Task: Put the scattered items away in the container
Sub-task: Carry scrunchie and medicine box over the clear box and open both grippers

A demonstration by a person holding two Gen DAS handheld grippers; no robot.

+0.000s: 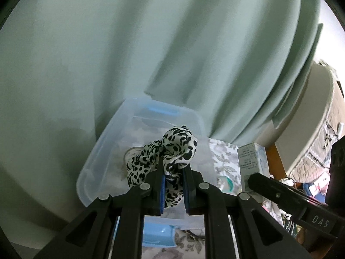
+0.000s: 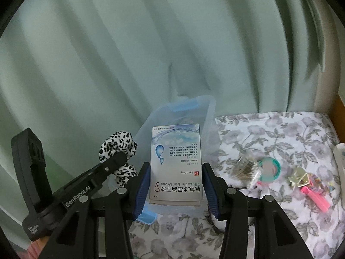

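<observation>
A pale green curtain (image 2: 172, 43) hangs in long folds and fills most of both views. Below it lies a bed cover (image 2: 280, 133), white with a grey flower and leaf print, rumpled in places. In the left wrist view, a white rounded piece of furniture (image 1: 317, 112) stands at the right edge beside the curtain, with a quilted, patterned cloth (image 1: 319, 151) next to it.

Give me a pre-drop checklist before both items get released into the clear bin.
1. Left gripper clamps the leopard-print fabric scrunchie: ok.
2. Right gripper clamps the white-and-blue ear-drops carton: ok.
3. Scrunchie over the clear plastic bin with blue latches: ok.
4. Carton fully over the bin: cannot tell.
5. Bin has free space: ok.
6. Grippers apart from each other: ok.
</observation>
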